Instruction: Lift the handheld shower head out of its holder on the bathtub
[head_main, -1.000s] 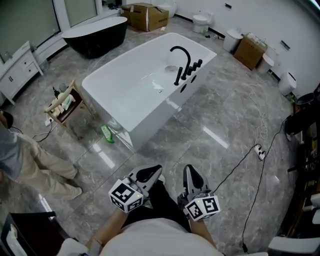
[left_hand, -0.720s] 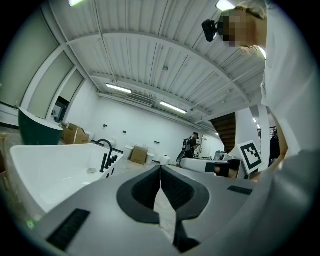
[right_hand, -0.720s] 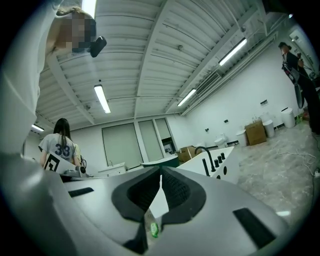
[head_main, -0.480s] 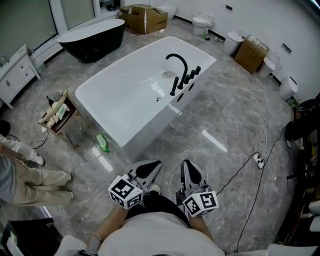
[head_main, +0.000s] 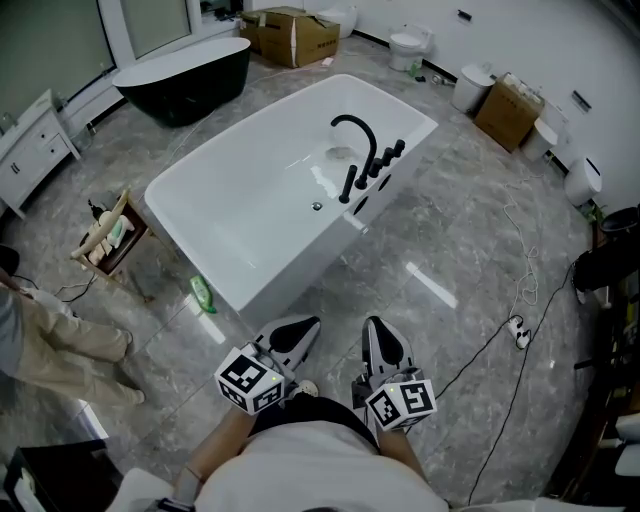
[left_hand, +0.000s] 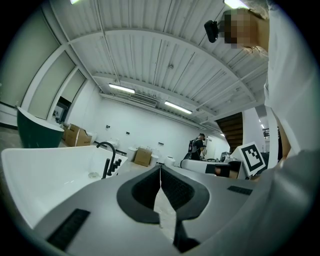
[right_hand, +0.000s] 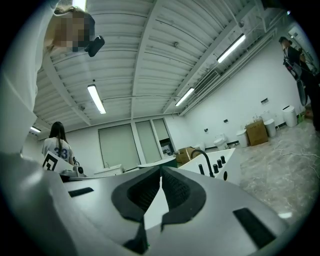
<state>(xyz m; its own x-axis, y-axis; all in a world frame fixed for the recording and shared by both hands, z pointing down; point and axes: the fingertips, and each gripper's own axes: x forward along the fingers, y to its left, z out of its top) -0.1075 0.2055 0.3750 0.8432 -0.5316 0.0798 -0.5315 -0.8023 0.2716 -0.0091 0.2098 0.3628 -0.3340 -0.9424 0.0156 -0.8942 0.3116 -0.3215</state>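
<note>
My left gripper (head_main: 306, 326) and right gripper (head_main: 375, 326) were closed, empty (pads meeting). The shower head (head_main: 348, 184) stood on the bathtub (head_main: 196, 163) rim at twelve o'clock, well apart.

Handheld shower head (head_main: 347, 186) tiny, indistinct among black tub fittings (head_main: 385, 160); bystander (head_main: 50, 340) half outside the left edge.

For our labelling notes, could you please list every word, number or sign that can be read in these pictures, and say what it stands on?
"33": on the back of a person's white shirt, in the right gripper view.
Marker cubes: black-and-white square patterns only, no letters or digits.
Cardboard boxes: any print is too small to read.
Nothing else is legible.
</note>
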